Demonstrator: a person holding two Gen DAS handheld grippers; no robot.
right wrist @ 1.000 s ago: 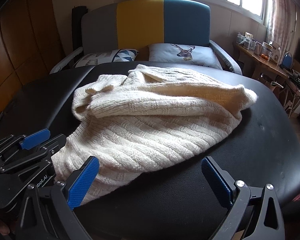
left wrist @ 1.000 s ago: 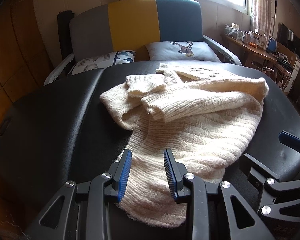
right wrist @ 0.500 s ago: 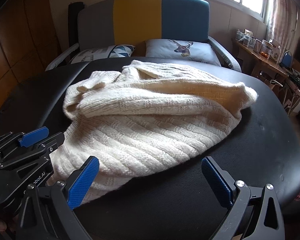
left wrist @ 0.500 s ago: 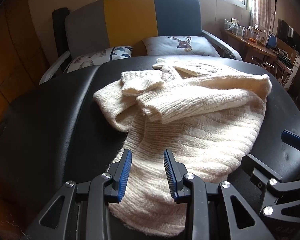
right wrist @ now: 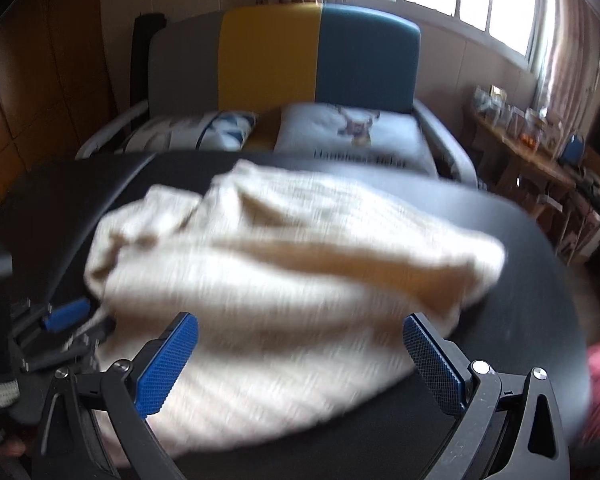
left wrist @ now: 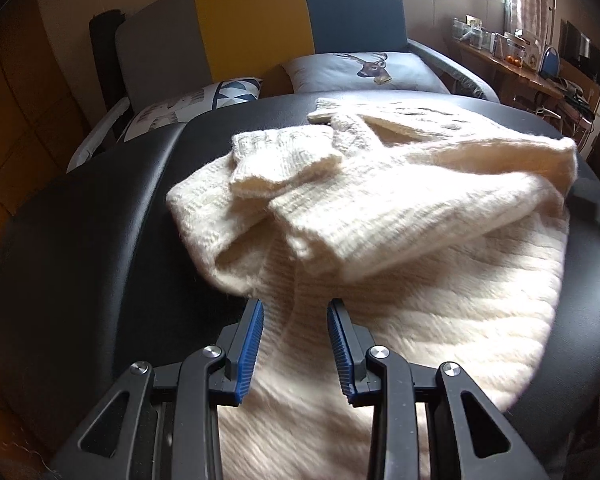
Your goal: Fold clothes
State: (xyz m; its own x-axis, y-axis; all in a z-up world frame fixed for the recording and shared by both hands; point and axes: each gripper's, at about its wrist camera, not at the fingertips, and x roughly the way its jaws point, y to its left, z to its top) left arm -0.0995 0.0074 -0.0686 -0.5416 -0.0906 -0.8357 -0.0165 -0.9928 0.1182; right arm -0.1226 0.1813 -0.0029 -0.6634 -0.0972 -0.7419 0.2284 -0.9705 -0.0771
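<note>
Left gripper (left wrist: 296, 332) low over the cream ribbed knit sweater (left wrist: 400, 216), fingers narrowly parted, gripping nothing. Right gripper (right wrist: 300, 354) spread wide above it. Sweater bunched on black padded table (left wrist: 80, 240).

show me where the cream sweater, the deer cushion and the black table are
cream sweater (left wrist: 420, 216), left wrist view, folded sleeve.
deer cushion (left wrist: 374, 66), left wrist view, deer print.
black table (left wrist: 92, 220), left wrist view, bare top.

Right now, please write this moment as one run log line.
step: fold start | cream knit sweater: crumpled on black table | left claw: open, over sweater hem | right claw: open wide, view blurred
</note>
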